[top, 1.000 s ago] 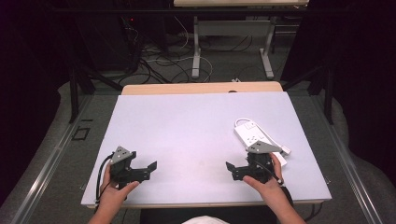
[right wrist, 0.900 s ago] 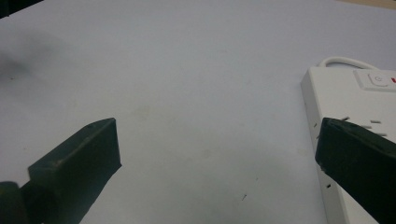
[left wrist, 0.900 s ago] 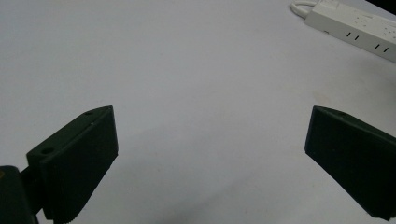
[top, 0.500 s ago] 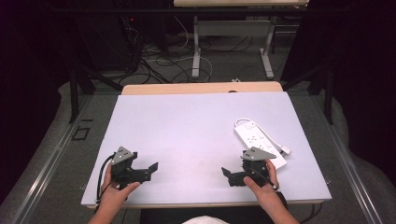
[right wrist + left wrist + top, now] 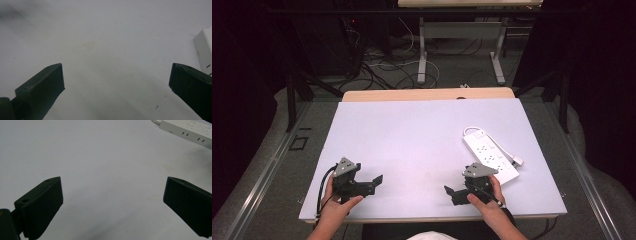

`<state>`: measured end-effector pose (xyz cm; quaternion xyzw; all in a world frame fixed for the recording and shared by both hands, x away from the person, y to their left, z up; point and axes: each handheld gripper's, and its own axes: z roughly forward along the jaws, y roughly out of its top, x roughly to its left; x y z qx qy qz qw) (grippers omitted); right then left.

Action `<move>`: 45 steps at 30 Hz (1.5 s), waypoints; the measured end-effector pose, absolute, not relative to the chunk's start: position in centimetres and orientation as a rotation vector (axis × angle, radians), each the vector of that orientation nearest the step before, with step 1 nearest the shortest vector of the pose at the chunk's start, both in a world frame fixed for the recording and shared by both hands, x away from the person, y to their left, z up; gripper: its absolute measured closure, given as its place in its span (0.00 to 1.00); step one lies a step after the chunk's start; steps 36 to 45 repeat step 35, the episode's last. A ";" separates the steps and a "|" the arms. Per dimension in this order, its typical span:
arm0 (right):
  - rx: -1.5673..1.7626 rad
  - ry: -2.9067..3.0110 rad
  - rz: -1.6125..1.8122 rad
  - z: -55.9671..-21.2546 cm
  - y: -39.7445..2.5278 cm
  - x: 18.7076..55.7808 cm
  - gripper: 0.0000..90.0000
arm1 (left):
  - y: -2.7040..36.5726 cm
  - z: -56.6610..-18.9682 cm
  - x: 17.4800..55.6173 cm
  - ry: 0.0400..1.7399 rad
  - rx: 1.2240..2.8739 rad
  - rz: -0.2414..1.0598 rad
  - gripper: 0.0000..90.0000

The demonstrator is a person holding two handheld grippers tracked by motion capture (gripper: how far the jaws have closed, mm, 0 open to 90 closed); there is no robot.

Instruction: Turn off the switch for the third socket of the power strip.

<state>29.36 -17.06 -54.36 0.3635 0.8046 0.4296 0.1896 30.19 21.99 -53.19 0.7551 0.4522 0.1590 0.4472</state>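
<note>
Power strip (image 5: 490, 155) just beside right hand-held gripper (image 5: 457, 191), apparently untouched; both hand-held grippers spread, left (image 5: 371, 181) well apart.

Power strip (image 5: 490, 154) near end hidden behind right gripper (image 5: 455, 194); left gripper view cropped the strip at top edge, right gripper view at right edge.

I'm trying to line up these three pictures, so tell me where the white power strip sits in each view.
High view: the power strip lies right of centre, angled, just beyond the right gripper.
Left gripper view: top right corner, beyond the open jaws.
Right gripper view: one end at the right edge.
Shared landmark: the white table.
</note>
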 end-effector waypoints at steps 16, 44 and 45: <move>1.007 2.324 1.169 -55.5 -16.0 29.2 0.00 | 21.8 -53.3 30.2 1.111 1.880 0.387 0.03; 1.032 2.328 1.162 -55.8 -16.4 29.7 0.00 | 21.8 -53.3 30.2 1.101 1.894 0.394 0.03; 1.032 2.328 1.162 -55.8 -16.4 29.7 0.00 | 21.8 -53.3 30.2 1.101 1.894 0.394 0.03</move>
